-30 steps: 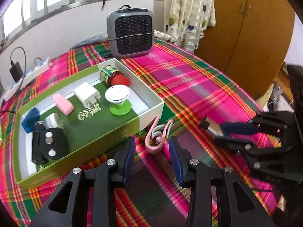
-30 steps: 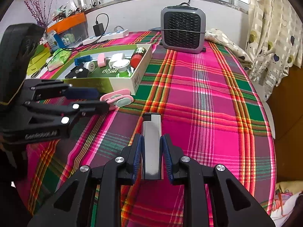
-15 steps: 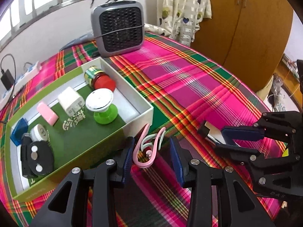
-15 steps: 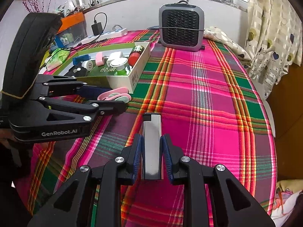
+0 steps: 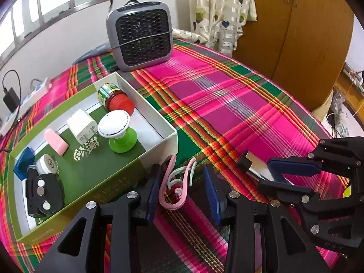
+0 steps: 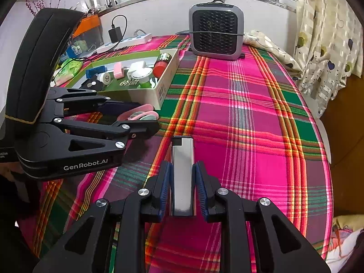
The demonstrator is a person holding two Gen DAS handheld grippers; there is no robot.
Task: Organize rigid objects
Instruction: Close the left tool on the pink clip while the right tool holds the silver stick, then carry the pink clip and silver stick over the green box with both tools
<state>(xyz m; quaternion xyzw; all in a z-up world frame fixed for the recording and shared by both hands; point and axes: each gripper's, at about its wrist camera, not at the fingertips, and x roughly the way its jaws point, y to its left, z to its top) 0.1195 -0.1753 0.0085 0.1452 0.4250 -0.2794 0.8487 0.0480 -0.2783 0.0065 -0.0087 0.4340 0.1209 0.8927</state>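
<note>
Two claws worked over the plaid-covered counter [image 5: 227, 104], and only one was free. The left claw [image 5: 182, 188] stood spread with the pink clip [image 5: 175, 186] lying between its blue pads, neither pad pressing on it as far as the left wrist view showed. The clip rested on the cloth just outside the near right corner of the green-and-white box [image 5: 168, 134], touching or nearly touching that corner wall. Its long axis ran roughly along the line the left claw pointed, so the pads faced its two long sides; closing them looked likely to catch it across its narrow width. In the right wrist view the same clip [image 6: 141, 113] showed pink and pale green between the left claw's fingers [image 6: 127, 107], close beside the box [image 6: 166, 84].

The right claw [image 6: 183, 182] was pressed onto a silver lighter [image 6: 183, 170], holding it by its long sides with the dark cap end pointing forward, above the cloth towards the counter's near edge. It sat well apart from the box, to the right of the left claw.

The left claw was clearly nearer the clip. In my judgement the coming move turned on that short gap: pinch the clip, lift it over the box wall and set it inside beside the green-footed knob [image 5: 118, 134].
</note>
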